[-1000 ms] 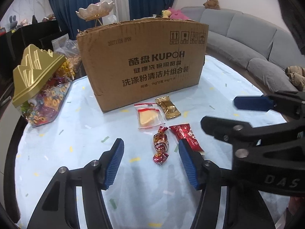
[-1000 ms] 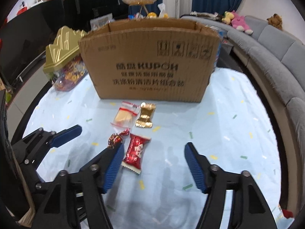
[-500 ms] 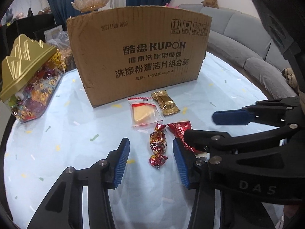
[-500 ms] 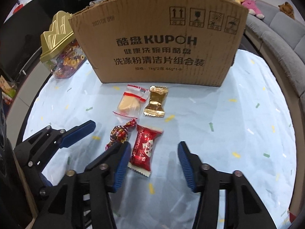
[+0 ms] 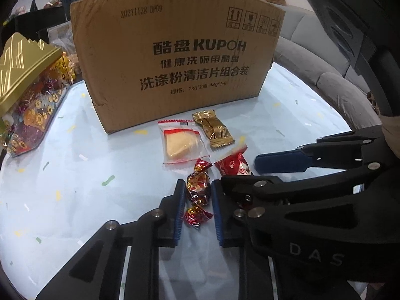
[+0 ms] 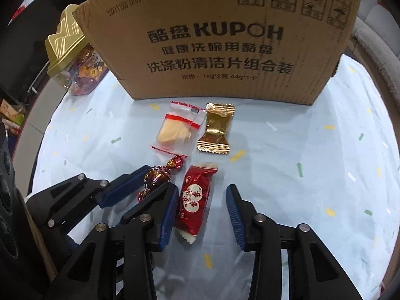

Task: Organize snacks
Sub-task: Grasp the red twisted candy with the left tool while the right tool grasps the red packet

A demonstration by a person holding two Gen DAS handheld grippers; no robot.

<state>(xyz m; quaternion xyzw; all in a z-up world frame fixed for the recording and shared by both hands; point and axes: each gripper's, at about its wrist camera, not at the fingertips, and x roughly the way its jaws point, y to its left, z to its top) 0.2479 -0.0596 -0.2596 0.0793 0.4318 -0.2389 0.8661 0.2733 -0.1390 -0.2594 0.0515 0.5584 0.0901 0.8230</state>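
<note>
Landmark: the cardboard box (image 5: 172, 57) is standing at the back of the pale blue tablecloth (image 5: 75, 175); every place below is being given relative to it.
Twist-wrapped candy (image 5: 198, 187): is lying on the cloth well in front of the box, and is sitting between the blue pads of the left gripper (image 5: 197, 200).
Left gripper: its jaws are standing narrow with the pads pressing on the candy's body, so it is gripping the candy, which is not yet off the cloth.
Red packet (image 6: 193, 197): is lying in front of the box, just beside the candy, inside the right gripper (image 6: 202, 207).
Right gripper: its jaws are closing around the red packet; one pad is touching the packet's edge, while the other is apart from it.
Clear bag with yellow snack (image 6: 176, 128): is lying untouched close in front of the box.
Gold packet (image 6: 217, 128): is lying untouched beside the clear bag, close to the box.
Gold-lidded candy jar (image 5: 27, 92): is standing to the box's left.
Progress: judging from this, the sorting is only starting; all four snacks are lying outside the box, two being grasped, two waiting.
</note>
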